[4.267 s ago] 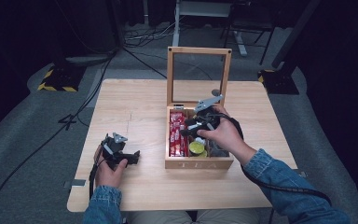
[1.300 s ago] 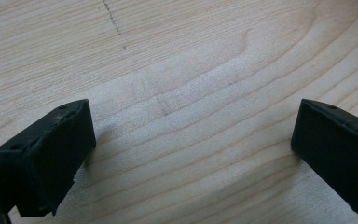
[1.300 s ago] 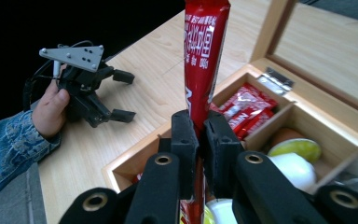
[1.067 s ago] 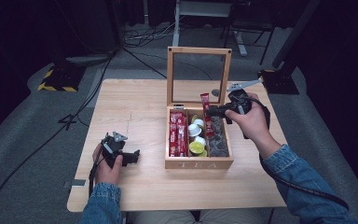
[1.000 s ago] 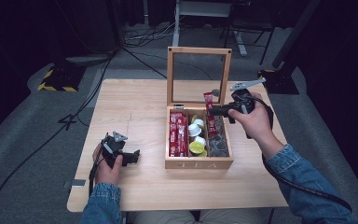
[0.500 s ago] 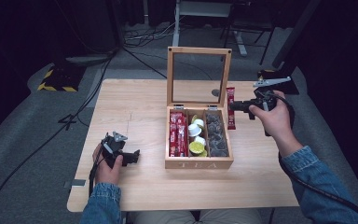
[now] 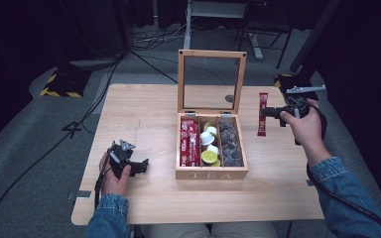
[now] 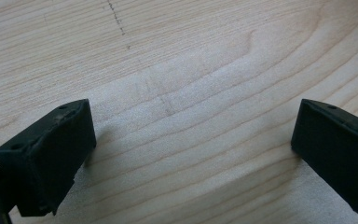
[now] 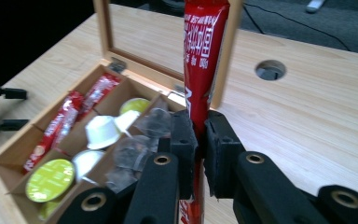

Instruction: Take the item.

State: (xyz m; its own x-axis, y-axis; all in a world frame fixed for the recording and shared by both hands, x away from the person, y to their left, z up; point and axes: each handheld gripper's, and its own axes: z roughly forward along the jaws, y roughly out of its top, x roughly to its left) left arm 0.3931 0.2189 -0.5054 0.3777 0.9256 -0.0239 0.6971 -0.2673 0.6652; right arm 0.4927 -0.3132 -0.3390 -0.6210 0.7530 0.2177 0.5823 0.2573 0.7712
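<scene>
While the left gripper (image 7: 141,166) rests on the wooden surface (image 7: 144,114) with its jaws spread wide and empty, the right gripper (image 7: 267,113) clamps its jaws on a red stick sachet (image 7: 262,106), held upright above the surface, just right of the open tea box (image 7: 211,173).

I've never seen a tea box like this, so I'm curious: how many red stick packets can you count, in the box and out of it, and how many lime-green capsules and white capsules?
Red stick packets: 3, one clamped in the right gripper, two in the tea box
Lime-green capsules: 2
White capsules: 2
Total: 7
</scene>
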